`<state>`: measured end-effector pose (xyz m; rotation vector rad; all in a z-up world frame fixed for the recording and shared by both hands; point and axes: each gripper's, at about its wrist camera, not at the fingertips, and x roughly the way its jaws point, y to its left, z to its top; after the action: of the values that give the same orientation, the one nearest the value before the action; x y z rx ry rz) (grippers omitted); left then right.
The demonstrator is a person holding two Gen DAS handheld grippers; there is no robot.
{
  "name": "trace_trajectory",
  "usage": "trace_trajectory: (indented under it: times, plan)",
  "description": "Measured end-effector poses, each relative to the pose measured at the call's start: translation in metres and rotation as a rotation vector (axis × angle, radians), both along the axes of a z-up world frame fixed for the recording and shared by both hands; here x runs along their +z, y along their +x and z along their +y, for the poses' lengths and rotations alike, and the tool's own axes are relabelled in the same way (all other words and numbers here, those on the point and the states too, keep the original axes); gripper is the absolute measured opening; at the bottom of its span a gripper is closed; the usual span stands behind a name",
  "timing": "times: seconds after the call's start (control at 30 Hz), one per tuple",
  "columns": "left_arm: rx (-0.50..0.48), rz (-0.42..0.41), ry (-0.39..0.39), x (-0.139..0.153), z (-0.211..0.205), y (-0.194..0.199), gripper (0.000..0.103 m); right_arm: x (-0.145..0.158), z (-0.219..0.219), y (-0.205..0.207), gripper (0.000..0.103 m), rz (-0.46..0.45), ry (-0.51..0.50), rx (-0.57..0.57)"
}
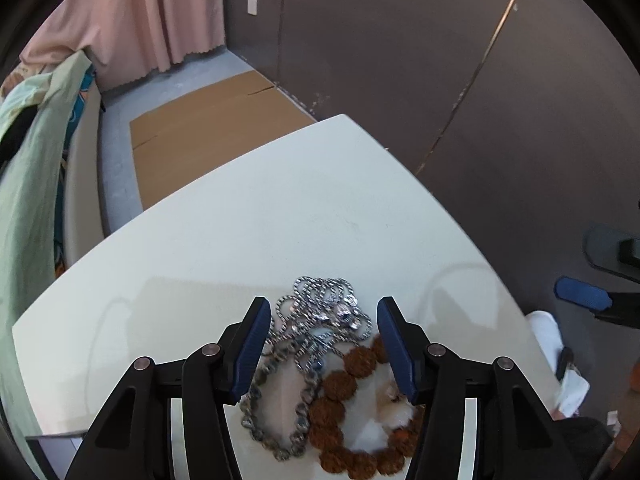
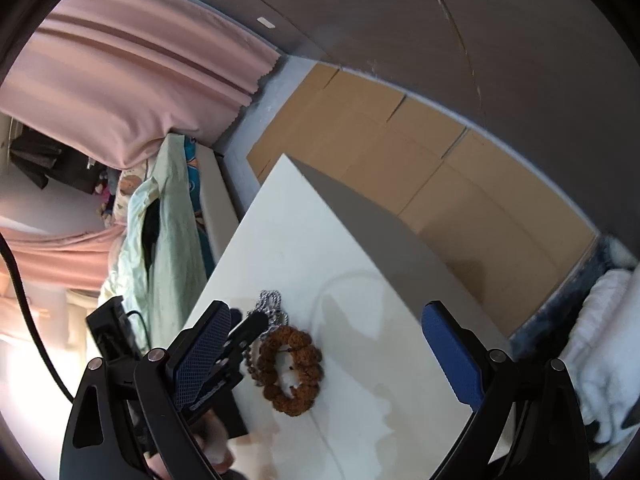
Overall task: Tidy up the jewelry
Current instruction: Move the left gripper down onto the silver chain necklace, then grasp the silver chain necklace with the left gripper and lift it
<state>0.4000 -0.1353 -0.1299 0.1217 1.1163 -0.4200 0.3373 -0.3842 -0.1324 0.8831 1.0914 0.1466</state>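
your left gripper (image 1: 324,320) is spread wide, holding nothing, hovering over the jewelry pile at bottom centre of the left wrist view. the silver chain (image 1: 316,320) lies tangled between the two blue pads (image 1: 252,352), its loops running down to lower left of centre; the brown bead bracelet (image 1: 340,412) sits just right of it, touching or overlapping the chain near the middle. both rest on the white table (image 1: 240,240).

your right gripper (image 2: 332,344) is also wide open and empty; in its view the bracelet (image 2: 290,368) is at lower centre, chain (image 2: 270,308) behind it.

best bet: go for one piece only. drop the left pads onto the chain's upper clump, clear of the beads, close slowly, lift gently so the tangle doesn't drag the bracelet. if it does snag, pin the bracelet with the right gripper. can't tell where pieces should go; no box or tray visible.
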Motion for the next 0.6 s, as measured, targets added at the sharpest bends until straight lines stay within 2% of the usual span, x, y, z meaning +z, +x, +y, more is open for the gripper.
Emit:
trace_trajectory:
  times: [0.1,0.2,0.27,0.43,0.47,0.5,0.6]
  plan:
    - [0.002,0.035,-0.009,-0.009,-0.003,0.006,0.057,-0.004,0.002,0.002,0.098,0.01,-0.003,-0.002]
    - [-0.005,0.003,0.024,-0.011,-0.007,0.005,0.054,-0.006,0.004,0.003,0.098,0.014,-0.011,0.008]
    - [0.002,-0.01,0.042,-0.011,-0.008,0.004,0.039,-0.008,0.002,0.004,0.098,0.021,-0.013,0.009]
    - [0.018,0.006,-0.019,-0.007,0.003,0.007,0.037,-0.009,-0.001,0.003,0.098,0.026,-0.024,0.005]
    - [0.029,-0.01,-0.029,-0.001,0.007,0.005,0.014,-0.009,0.0,0.004,0.098,0.027,-0.027,0.009]
    - [0.031,-0.013,-0.044,0.003,0.009,0.006,0.0,-0.009,0.001,0.004,0.098,0.028,-0.03,0.017]
    - [0.047,-0.032,-0.056,0.016,0.017,0.002,0.0,-0.008,0.008,0.006,0.098,0.031,-0.035,0.034]
